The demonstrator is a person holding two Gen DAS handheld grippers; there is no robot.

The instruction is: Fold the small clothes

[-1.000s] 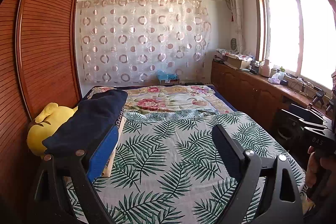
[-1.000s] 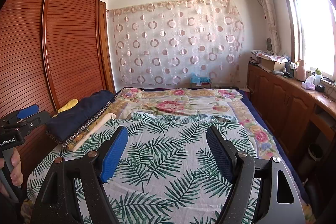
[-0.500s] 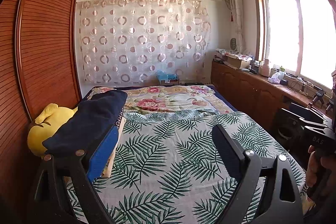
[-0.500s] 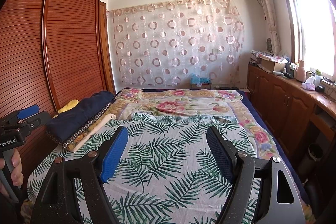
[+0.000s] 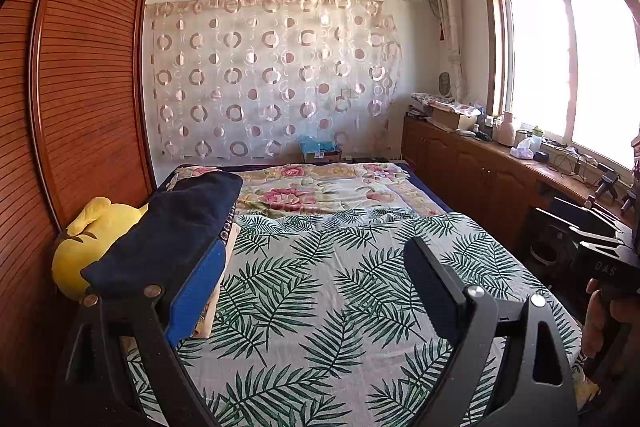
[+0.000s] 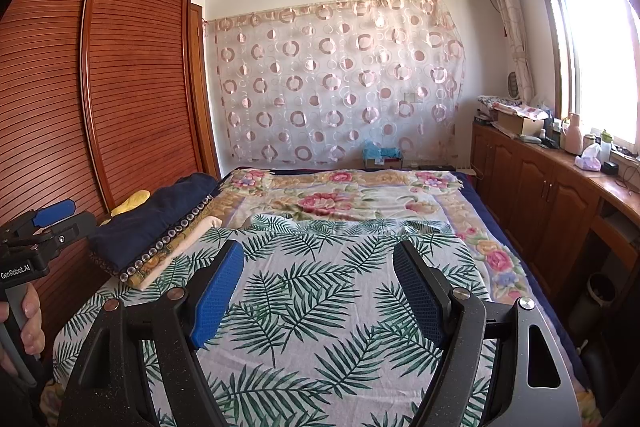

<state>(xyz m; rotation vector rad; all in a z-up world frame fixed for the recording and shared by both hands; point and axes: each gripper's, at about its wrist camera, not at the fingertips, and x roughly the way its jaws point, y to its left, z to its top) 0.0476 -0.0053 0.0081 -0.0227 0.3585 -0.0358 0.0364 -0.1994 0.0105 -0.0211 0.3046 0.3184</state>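
My left gripper (image 5: 318,251) is open above a palm-leaf sheet (image 5: 320,291) spread on the bed, with nothing between its blue-padded fingers (image 5: 196,291). My right gripper (image 6: 318,249) is also open and empty above the same palm-leaf sheet (image 6: 312,307). A folded navy cloth (image 5: 176,223) lies on a stack at the bed's left edge, just beyond my left gripper's left finger. In the right wrist view the navy cloth (image 6: 156,219) rests on a bead-trimmed pad and a cream layer. No loose small garment shows on the sheet.
A yellow plush toy (image 5: 88,239) sits by the wooden wardrobe (image 5: 80,87) on the left. A floral blanket (image 6: 340,195) covers the bed's far end. Cabinets with a cluttered counter (image 6: 560,163) run along the right under the window. A hand (image 6: 28,319) holds the left gripper's handle.
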